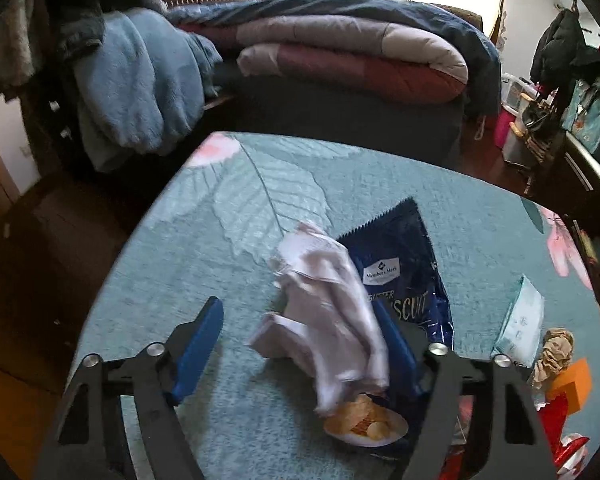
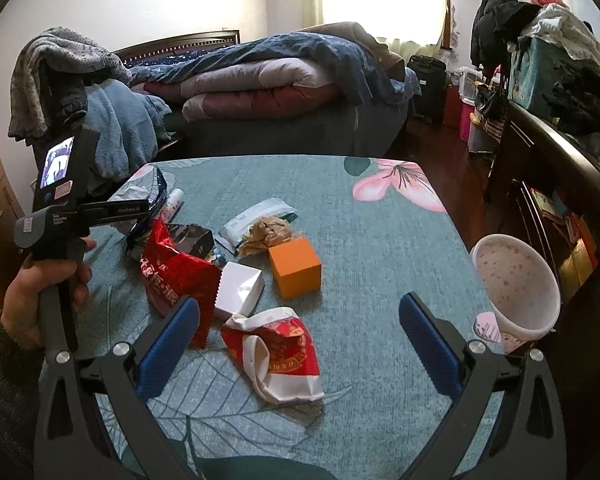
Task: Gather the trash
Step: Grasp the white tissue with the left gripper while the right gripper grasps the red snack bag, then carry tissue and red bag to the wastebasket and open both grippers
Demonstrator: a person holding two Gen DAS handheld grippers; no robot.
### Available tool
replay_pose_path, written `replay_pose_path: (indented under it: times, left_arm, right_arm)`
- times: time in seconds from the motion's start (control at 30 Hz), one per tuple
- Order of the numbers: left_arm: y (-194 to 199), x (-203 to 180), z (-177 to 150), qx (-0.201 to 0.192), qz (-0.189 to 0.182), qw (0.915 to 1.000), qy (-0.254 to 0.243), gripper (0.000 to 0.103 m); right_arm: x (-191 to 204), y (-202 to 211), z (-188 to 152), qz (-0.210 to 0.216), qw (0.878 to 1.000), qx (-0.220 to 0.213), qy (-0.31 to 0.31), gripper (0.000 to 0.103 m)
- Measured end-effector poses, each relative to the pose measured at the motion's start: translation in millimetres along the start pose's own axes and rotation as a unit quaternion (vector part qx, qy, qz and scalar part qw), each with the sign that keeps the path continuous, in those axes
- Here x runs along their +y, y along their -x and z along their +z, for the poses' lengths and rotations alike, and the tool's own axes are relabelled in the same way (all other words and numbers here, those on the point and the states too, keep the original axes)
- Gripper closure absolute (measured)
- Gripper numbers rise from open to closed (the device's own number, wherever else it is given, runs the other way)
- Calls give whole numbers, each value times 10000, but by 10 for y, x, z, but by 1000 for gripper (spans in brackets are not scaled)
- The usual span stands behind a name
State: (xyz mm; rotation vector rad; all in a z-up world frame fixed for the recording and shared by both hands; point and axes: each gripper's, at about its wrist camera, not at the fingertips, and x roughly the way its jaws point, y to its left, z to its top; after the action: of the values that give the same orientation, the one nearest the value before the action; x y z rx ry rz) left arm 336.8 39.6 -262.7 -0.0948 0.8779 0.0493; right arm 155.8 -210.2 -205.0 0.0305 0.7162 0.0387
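Crumpled white tissue sitting between your left jaws, rest of the trash spread over the table.

Your left gripper (image 1: 300, 344) has the crumpled white tissue (image 1: 324, 304) between its blue fingers (image 1: 198, 344): the right finger sits against it, the left one clearly stands off, so it's partly open with no squeeze on it. The tissue lies on the teal leaf-print tablecloth (image 1: 220, 240), overlapping a dark blue biscuit bag (image 1: 400, 264), with a small dish of chips (image 1: 366, 426) just below. Your right gripper (image 2: 300, 336) is spread wide and empty above a red-and-white wrapper (image 2: 278, 354). Near that are a red snack bag (image 2: 176, 276), a white box (image 2: 240, 288), an orange box (image 2: 296, 266) and a pink speckled bowl (image 2: 516, 284) at the table's right edge.
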Motion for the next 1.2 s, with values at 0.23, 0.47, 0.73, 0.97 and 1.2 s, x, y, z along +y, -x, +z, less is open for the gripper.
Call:
replay_pose_path:
  times: [0.23, 0.47, 0.73, 0.97, 1.2]
  left_arm:
    - [81, 128, -31, -122, -361, 9988, 308, 66]
    - [327, 210, -54, -667, -215, 9970, 323, 74]
    - [407, 370, -109, -670, -692, 9945, 412, 77]
    - [578, 473, -172, -753, -1039, 9908, 438, 77]
    - [814, 431, -249, -900, -1145, 9887, 346, 76]
  right_arm:
    - [47, 36, 30, 121, 9999, -94, 25, 4]
    - [385, -24, 202, 549, 9976, -240, 347, 4]
    - [865, -566, 268, 643, 9921, 226, 1056, 5]
    - [929, -735, 229, 902, 9890, 486, 1066, 42]
    - [769, -500, 267, 1291, 9889, 209, 700, 67]
